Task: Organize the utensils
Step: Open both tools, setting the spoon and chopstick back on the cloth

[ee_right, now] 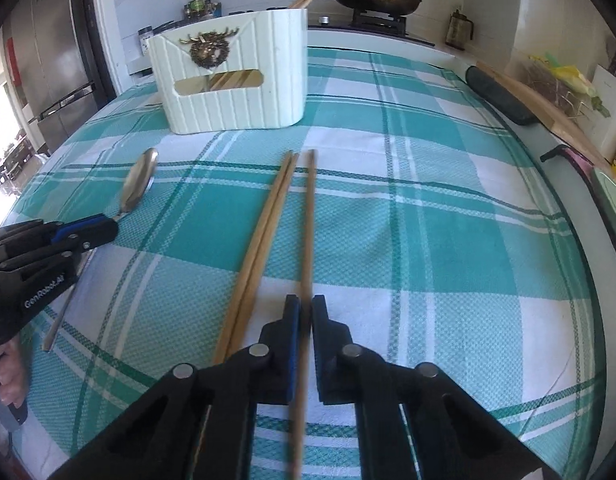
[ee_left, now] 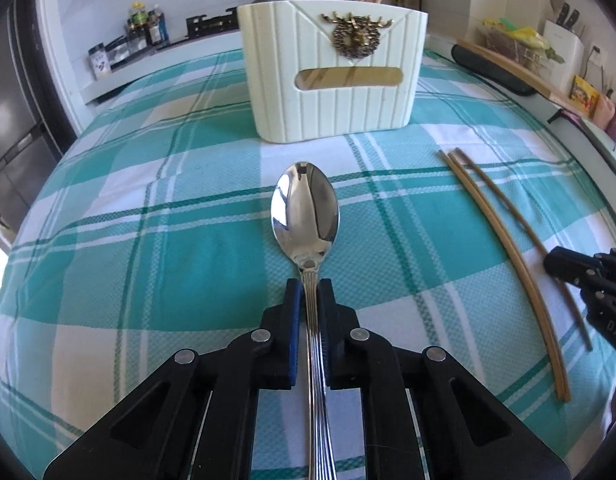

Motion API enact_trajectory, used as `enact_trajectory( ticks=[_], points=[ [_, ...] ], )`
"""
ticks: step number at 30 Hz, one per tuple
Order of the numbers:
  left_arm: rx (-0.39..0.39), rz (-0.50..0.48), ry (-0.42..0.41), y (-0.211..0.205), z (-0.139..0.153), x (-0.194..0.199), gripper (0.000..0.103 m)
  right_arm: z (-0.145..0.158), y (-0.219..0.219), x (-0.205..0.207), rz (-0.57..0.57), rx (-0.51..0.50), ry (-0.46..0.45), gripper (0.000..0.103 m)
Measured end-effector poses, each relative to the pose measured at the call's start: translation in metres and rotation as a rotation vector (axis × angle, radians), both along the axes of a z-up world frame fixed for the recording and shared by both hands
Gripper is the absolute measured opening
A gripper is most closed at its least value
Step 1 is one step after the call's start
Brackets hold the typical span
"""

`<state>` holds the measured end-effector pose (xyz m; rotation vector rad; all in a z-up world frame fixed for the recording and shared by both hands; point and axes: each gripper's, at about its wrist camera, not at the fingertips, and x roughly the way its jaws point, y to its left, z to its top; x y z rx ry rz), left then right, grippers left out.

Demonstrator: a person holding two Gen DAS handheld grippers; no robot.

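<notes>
We clamp the spoon [ee_left: 306,216] by its neck in our left gripper [ee_left: 310,286], bowl forward, aimed at the cream holder [ee_left: 332,68] at upper centre. Our right gripper [ee_right: 307,306] pinches one chopstick [ee_right: 308,216]; the pair [ee_right: 264,240] lies just left.

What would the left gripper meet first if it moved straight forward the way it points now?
Probably the holder. The left gripper, shut on the spoon, points at its front; only bare cloth lies between. The spoon's bowl would touch first, though depth is unclear.
</notes>
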<state>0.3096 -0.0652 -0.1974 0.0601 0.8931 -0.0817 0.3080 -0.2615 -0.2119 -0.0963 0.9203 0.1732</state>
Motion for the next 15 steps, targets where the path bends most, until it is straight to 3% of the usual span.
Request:
enact_trajectory(
  ticks=[6, 10, 13, 15],
  points=[
    [0.021, 0.025, 0.012, 0.036, -0.001, -0.012, 0.008, 0.0, -0.04, -0.011, -0.116, -0.073, -0.024, 0.006],
    [0.037, 0.058, 0.019, 0.062, -0.001, -0.02, 0.008, -0.001, -0.062, -0.019, -0.168, -0.187, -0.048, 0.006],
    [0.045, 0.085, 0.016, 0.078, -0.001, -0.023, 0.012, 0.001, -0.076, -0.024, -0.194, -0.182, -0.062, 0.007],
    [0.019, 0.08, 0.019, 0.084, -0.002, -0.024, 0.012, 0.003, -0.083, -0.027, -0.194, -0.135, -0.066, 0.02]
  ],
)
